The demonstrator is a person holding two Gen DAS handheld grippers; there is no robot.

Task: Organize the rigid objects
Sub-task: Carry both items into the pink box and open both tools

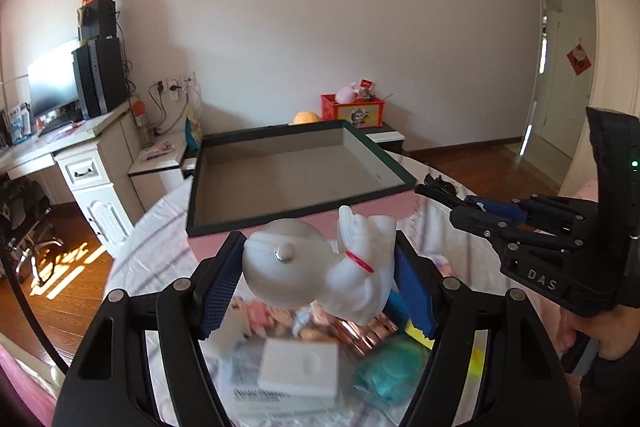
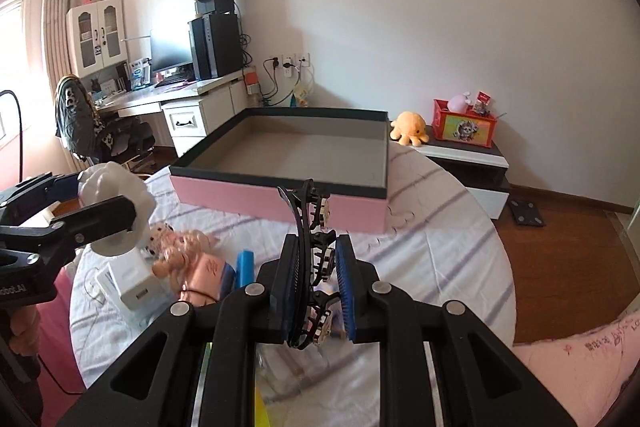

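Note:
In the left wrist view, my left gripper (image 1: pixel 318 247) is shut on a white astronaut figurine (image 1: pixel 360 279) with a round helmet and a red band, held above the table between the blue pads. My right gripper (image 2: pixel 318 243) is shut on a black curved hair clip (image 2: pixel 304 211) with small white studs, which sticks up past the fingertips. Ahead of both lies a shallow pink box (image 2: pixel 240 195) with a dark rim and a bare grey floor (image 1: pixel 288 175). The right gripper (image 1: pixel 436 193) shows at the right of the left wrist view, and the left gripper (image 2: pixel 106 195) at the left of the right wrist view.
On the round striped cloth below lie a white charger (image 2: pixel 134 279), a blonde doll (image 2: pixel 180 247), a blue bar (image 2: pixel 244 267), a white carton (image 1: pixel 298 367) and a teal object (image 1: pixel 388 371). A desk stands at the far left. A low cabinet with an orange plush (image 2: pixel 410 127) stands behind the box.

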